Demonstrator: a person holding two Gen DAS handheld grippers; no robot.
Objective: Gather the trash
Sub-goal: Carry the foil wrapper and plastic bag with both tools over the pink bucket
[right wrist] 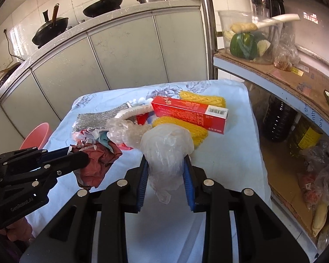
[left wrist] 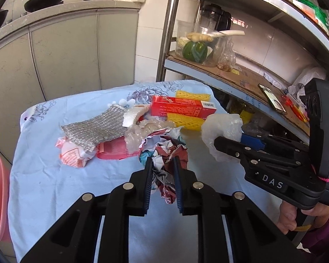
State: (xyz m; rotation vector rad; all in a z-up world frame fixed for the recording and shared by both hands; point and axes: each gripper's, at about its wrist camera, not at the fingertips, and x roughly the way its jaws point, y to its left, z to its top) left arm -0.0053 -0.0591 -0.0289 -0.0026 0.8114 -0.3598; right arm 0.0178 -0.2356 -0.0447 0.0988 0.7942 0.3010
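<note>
My left gripper (left wrist: 163, 162) is shut on a crumpled coloured paper wad (left wrist: 164, 151), held just above the blue cloth; it also shows in the right wrist view (right wrist: 96, 160). My right gripper (right wrist: 165, 160) is shut on a clear crumpled plastic bag (right wrist: 166, 149), which shows in the left wrist view (left wrist: 221, 129) too. On the table lie a red carton (right wrist: 190, 111), yellow foam netting (right wrist: 199, 100), a silver mesh sheet (left wrist: 96, 127), bubble wrap (right wrist: 125, 131) and a pink-white wrapper (left wrist: 73, 155).
The small table has a light blue floral cloth (left wrist: 54, 175). A metal shelf rack (left wrist: 241, 81) with cardboard, a phone (left wrist: 272, 97) and vegetables stands at the right. A pink basin (right wrist: 36, 134) sits low at the left. Grey cabinets (left wrist: 65, 52) stand behind.
</note>
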